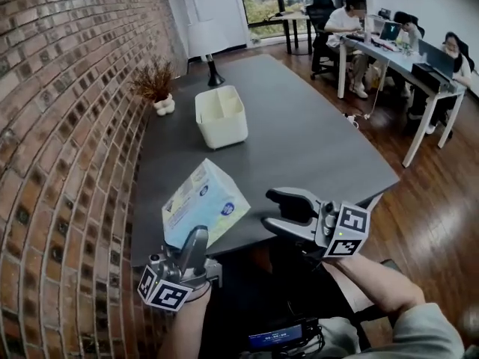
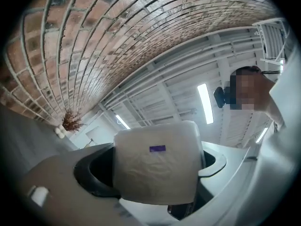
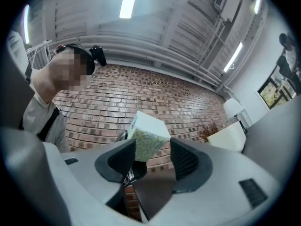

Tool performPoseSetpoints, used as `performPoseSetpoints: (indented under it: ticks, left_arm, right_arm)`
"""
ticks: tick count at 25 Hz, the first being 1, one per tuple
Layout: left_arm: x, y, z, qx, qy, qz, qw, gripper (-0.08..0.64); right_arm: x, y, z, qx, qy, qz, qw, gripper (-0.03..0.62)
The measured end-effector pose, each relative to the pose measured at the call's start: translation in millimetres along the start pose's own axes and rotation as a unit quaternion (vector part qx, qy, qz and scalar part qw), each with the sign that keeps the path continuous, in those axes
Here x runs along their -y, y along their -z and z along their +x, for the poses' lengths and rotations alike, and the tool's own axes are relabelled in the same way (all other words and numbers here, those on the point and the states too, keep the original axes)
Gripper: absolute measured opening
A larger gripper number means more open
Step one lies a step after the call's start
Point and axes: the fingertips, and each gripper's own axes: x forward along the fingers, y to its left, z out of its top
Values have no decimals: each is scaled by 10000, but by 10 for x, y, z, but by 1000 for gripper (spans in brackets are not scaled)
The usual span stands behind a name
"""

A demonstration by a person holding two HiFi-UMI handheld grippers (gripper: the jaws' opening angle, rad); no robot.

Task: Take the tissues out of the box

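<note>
The tissue box (image 1: 204,203), pale blue and yellow, is lifted and tilted over the near edge of the dark table (image 1: 299,133). My left gripper (image 1: 196,236) is shut on it from below. In the left gripper view the box's pale underside (image 2: 157,168), with a small purple mark, fills the gap between the jaws. My right gripper (image 1: 269,209) is open just right of the box, with nothing between its fingers. In the right gripper view the box (image 3: 146,136) shows beyond the spread jaws of the right gripper (image 3: 150,158). No tissue is seen outside the box.
A white bin (image 1: 221,116) stands mid-table. A dried plant in a small pot (image 1: 155,88) and a lamp base (image 1: 215,73) sit farther back by the brick wall (image 1: 67,126). People work at desks (image 1: 397,58) at the back right.
</note>
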Motion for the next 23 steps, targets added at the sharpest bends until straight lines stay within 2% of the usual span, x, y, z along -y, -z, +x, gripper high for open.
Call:
performPoseSetpoints:
  ticks: [18,23]
  left_arm:
    - [-48,128,-33,-183,173,35,9997,486]
    - [-92,134,-58,-159,123,-8,9998,486]
  right_arm:
    - [-85,86,33,-212,-133,-204,9995,230]
    - [-112,109,46,-299,-164,-270,9991,232]
